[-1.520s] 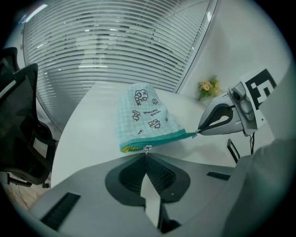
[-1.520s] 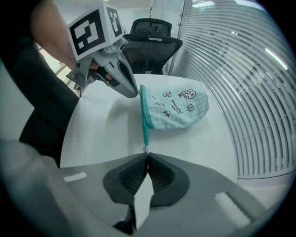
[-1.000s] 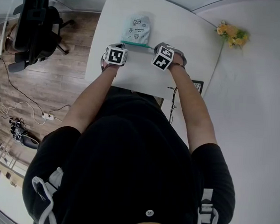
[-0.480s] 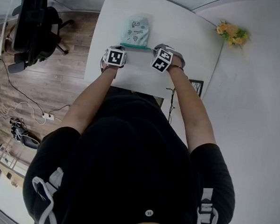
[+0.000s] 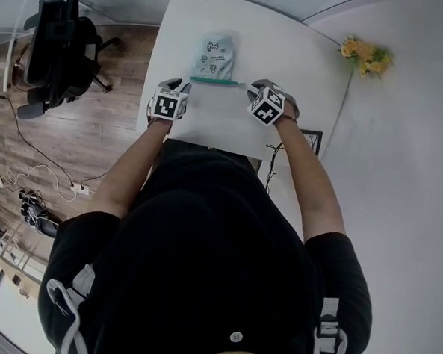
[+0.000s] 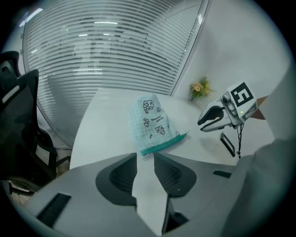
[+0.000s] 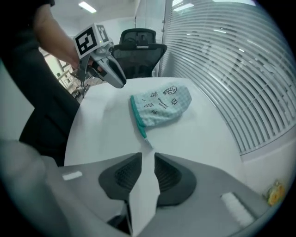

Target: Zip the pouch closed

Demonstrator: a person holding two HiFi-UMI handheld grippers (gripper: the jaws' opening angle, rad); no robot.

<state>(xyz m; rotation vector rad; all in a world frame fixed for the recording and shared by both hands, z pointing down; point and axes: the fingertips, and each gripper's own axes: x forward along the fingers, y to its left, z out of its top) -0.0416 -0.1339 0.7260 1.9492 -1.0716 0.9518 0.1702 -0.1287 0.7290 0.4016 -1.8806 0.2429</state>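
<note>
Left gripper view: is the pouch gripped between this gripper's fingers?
No: the fingers have just been opening, nothing between them, and the pouch lies on the table beyond their tips.

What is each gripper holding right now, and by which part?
Nothing. Both the left gripper and right gripper have just been opening their jaws, with nothing between them; the pouch lies free on the table.

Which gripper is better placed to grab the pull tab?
Probably right: the pull tab lies ahead of the right gripper, whose jaws have just been opening, empty. The left gripper, also just opening and empty, faces the other end of the pouch.
</note>
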